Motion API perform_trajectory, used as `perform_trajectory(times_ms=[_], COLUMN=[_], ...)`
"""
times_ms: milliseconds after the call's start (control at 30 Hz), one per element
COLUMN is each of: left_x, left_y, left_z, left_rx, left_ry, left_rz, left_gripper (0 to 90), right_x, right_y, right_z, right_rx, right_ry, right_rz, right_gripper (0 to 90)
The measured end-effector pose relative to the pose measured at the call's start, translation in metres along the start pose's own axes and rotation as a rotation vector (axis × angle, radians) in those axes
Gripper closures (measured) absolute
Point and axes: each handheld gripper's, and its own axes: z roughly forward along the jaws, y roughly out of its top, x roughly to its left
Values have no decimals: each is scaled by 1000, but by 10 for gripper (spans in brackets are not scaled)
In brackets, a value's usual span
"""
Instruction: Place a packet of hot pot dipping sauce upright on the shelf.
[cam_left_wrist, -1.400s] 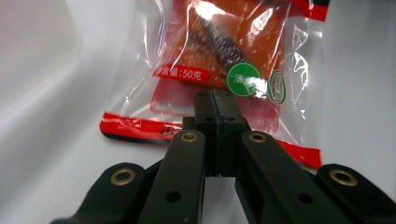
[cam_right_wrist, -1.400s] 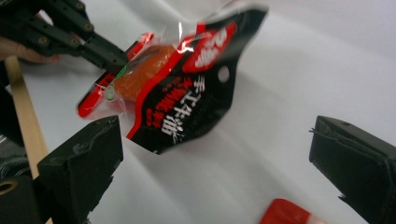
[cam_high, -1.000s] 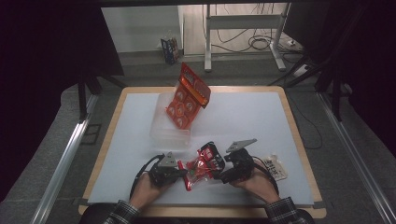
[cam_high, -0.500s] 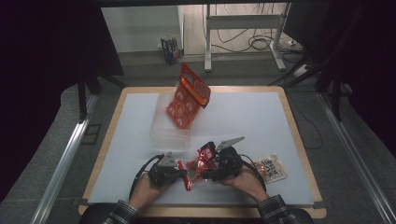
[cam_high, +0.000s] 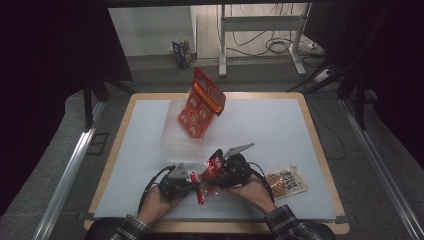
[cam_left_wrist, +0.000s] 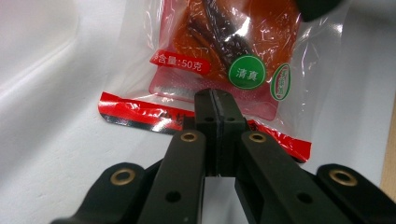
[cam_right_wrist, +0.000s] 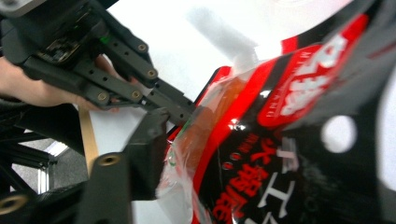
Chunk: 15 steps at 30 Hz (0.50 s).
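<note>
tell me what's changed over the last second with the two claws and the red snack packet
Very little. The right claw shifted slightly left, toward the left claw, and the hand behind it turned a little. Both claws keep their hold on the red snack packet just above the table. The orange packet leaning in the clear tray and the tan packet at the right stayed put.

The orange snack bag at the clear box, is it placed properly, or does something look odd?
It looks askew. The orange snack bag stands tilted on one corner in the clear box, with its top leaning toward the table's far edge, and most of it rises above the rim. Nothing looks spilled or torn.
</note>
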Motion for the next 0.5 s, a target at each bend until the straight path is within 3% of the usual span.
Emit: perform_trajectory(times_ms=[67, 300, 400, 500], left_x=[0, -1, -2, -5], left_y=[0, -2, -2, -2], left_z=[0, -3, -6, -12], left_rx=[-2, 3, -14, -26], left_ry=[0, -7, -18, 1], left_rz=[-2, 27, 20, 51], left_gripper=[900, 898, 878, 840], right_x=[-3, -7, -8, -5], right_y=[1, 2, 4, 7], right_z=[2, 2, 1, -1], right_rx=[3, 30, 34, 32], right_ry=[2, 38, 62, 76], right_rz=[16, 80, 103, 95], right_gripper=[545, 647, 675, 696])
